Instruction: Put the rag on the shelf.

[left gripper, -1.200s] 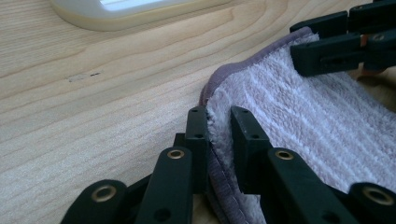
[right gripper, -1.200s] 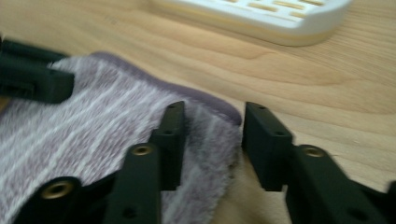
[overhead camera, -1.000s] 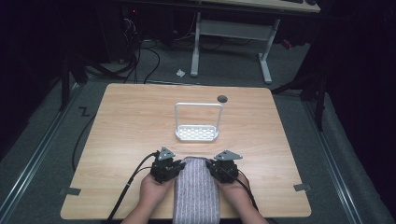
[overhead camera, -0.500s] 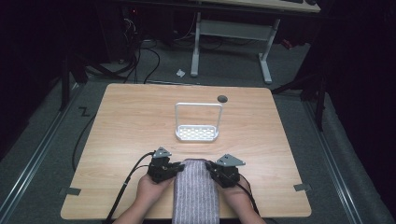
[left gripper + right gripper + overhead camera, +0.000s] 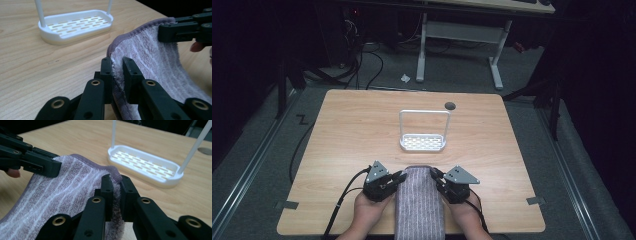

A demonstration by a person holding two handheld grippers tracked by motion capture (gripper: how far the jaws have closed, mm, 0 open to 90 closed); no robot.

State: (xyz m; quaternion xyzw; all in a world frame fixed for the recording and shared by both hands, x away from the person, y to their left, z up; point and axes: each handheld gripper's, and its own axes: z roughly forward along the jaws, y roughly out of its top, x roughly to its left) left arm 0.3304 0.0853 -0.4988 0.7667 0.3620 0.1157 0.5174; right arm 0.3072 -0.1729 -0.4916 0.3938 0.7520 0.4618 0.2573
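we have the striped grey-lilac plush towel pinched at its far corners, near the table's front edge.
left gripper and right gripper each clamp its hem; next we judge a level, together lift toward the white slotted rack.

Rack ahead (tabletop otherwise open).

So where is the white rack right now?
In the high view the white rack stands upright at mid-table, just beyond the striped towel and near the round hole in the table.
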